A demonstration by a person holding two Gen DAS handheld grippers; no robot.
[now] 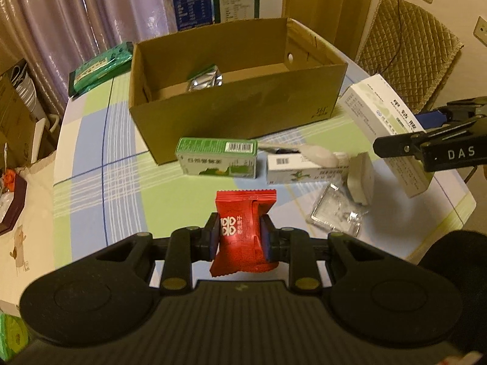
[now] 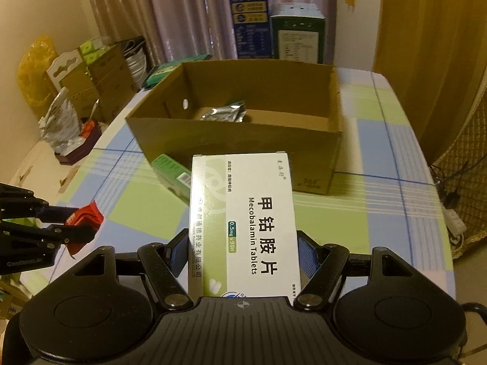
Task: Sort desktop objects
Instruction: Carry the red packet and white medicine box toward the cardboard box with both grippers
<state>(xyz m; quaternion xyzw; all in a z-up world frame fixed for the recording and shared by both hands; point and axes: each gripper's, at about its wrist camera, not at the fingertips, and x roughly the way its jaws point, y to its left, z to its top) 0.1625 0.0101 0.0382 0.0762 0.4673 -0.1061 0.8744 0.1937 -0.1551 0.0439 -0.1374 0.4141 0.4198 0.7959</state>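
My left gripper (image 1: 239,233) is shut on a red snack packet (image 1: 243,231), held above the checked tablecloth. That packet (image 2: 85,217) also shows at the left edge of the right wrist view, in the left gripper (image 2: 77,228). My right gripper (image 2: 242,252) is shut on a white and green tablet box (image 2: 243,222), lifted off the table; this tablet box (image 1: 383,121) hangs at the right in the left wrist view. Ahead stands an open cardboard box (image 1: 231,100) (image 2: 243,133) with a silver foil pouch (image 1: 205,79) (image 2: 225,112) inside.
On the cloth before the carton lie a green tea box (image 1: 217,161), a small white box (image 1: 304,170) with a white spoon (image 1: 319,156) across it, a white plug-like item (image 1: 360,179) and a clear plastic tray (image 1: 334,213). Green packs (image 1: 100,67) and tall cartons (image 2: 274,30) stand behind.
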